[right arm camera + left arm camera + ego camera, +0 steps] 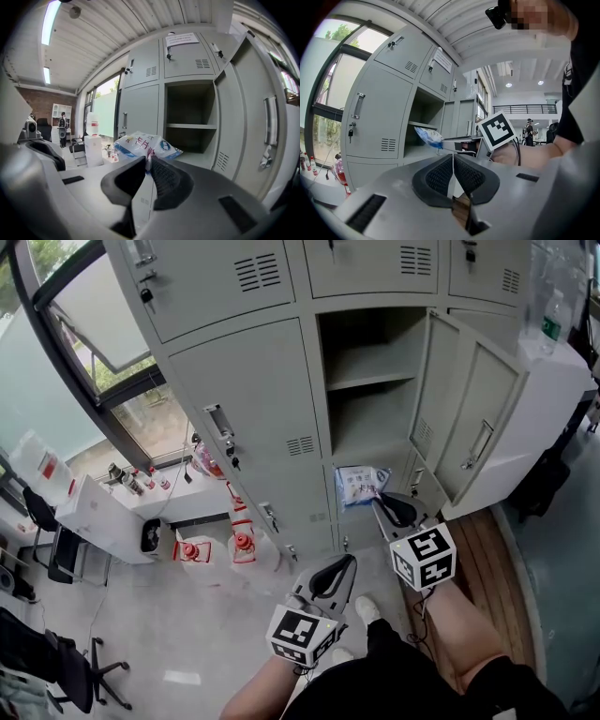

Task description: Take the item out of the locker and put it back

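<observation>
The lockers (253,399) were pale grey all over, doors and shelves alike. The packet (146,144) was white with blue edging, a round blue emblem and red lettering. The left gripper (453,158) and right gripper (148,161) were light grey with black ribbed pads, and each carried a cube patterned in black squares on white. The floor (187,624) was pale grey, and the wooden strip (486,559) beside it was brown.

Lighting: bright, even; daylight from window (98,334), ceiling strip lamp (48,22) glowing. We log soft shadows inside the open locker (370,381). Gripper views: strong fisheye bulge, black corners. Head view sharp.
</observation>
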The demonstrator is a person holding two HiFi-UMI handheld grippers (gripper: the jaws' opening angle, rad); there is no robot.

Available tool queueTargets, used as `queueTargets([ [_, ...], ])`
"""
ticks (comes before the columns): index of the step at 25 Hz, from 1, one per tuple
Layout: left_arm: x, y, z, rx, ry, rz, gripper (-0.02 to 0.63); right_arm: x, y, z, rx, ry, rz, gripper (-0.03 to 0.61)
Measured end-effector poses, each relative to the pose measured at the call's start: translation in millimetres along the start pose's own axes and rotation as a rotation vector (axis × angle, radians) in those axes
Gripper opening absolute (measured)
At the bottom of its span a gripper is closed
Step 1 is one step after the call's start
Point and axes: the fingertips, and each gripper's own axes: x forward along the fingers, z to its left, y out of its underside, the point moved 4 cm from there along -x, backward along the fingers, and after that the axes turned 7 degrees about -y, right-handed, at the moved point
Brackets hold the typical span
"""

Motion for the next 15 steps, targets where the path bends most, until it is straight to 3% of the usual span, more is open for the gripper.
queueTargets([
  [15,99.5,-4.7,36.4,-0.014,-0.01,0.026,0.023,79.2,6.2,-99.0,0.028,0.014,0.043,0.095],
])
